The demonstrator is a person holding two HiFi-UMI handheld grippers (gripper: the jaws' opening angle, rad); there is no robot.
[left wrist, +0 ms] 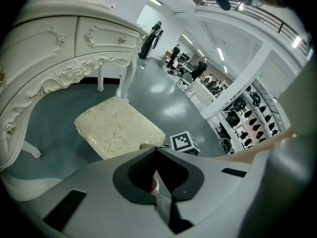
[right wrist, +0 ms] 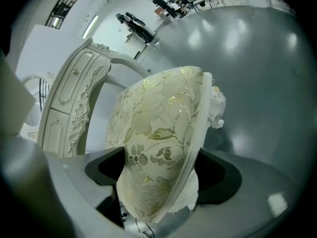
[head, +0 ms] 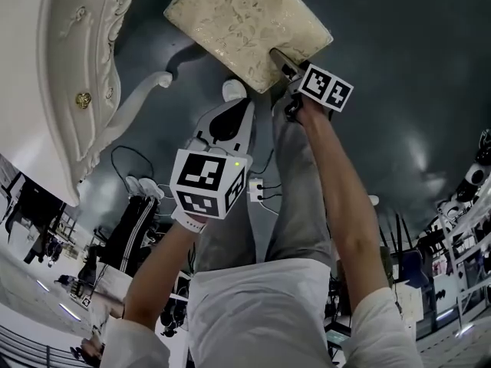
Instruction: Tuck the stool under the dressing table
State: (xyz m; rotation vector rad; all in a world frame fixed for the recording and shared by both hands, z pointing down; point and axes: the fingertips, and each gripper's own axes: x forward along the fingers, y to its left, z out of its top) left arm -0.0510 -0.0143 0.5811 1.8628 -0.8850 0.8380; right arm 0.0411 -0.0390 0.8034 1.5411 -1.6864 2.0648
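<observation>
One stool (head: 245,21), clamped in right hand-held gripper (head: 282,61), faces dressing table (head: 69,75); left hand-held gripper (left wrist: 156,150) closed.

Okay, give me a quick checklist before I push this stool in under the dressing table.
1. Right claw shut on the edge of the stool: ok.
2. Left claw shut, empty, off the stool: ok.
3. Stool tucked under the dressing table: not ok, it stands out on the floor.
4. Stool clears the table leg beside it: cannot tell.
5. Stool standing level on the floor: cannot tell.
</observation>
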